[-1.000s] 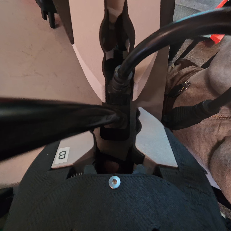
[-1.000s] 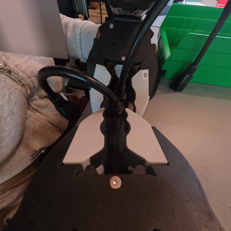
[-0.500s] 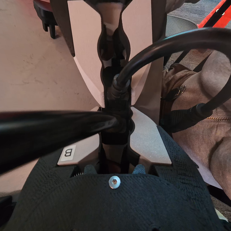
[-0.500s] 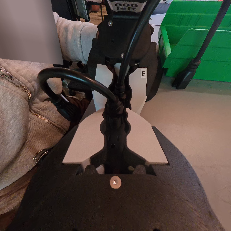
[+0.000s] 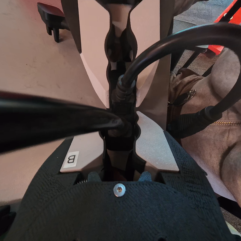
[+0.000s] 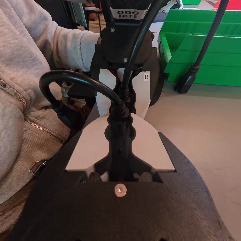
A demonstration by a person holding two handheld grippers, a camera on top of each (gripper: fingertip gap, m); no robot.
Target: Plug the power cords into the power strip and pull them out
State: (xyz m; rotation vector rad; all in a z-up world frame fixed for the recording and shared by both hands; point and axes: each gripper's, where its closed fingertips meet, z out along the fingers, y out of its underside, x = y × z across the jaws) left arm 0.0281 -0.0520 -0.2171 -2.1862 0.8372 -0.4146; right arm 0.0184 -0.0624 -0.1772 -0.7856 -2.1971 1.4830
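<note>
My left gripper [image 5: 120, 123] is shut on the black plug [image 5: 119, 142] of a power cord [image 5: 52, 123] that runs off to the left. My right gripper [image 6: 120, 114] faces it tip to tip and is shut on a second black plug [image 6: 119, 140]. That plug's cord [image 6: 78, 78] loops left to its other end [image 6: 62, 112] by a person's jacket. The two plugs meet between the fingertips; I cannot tell whether they are joined. The right gripper also shows in the left wrist view [image 5: 121, 104], and the left gripper in the right wrist view [image 6: 122, 104]. No power strip is in view.
Green plastic bins [image 6: 208, 52] stand at the back right of the beige table [image 6: 195, 130]. A cord's connector end [image 6: 186, 80] hangs in front of them. A black plug [image 5: 52, 18] lies on the table at far left. A person's grey jacket [image 6: 26, 65] is close on the left. Only a small space, under 4 cm, lies between the two pairs of fingers.
My left gripper's fingers have closed in on the plug. Both grippers have stayed tip to tip and shifted slightly together.
</note>
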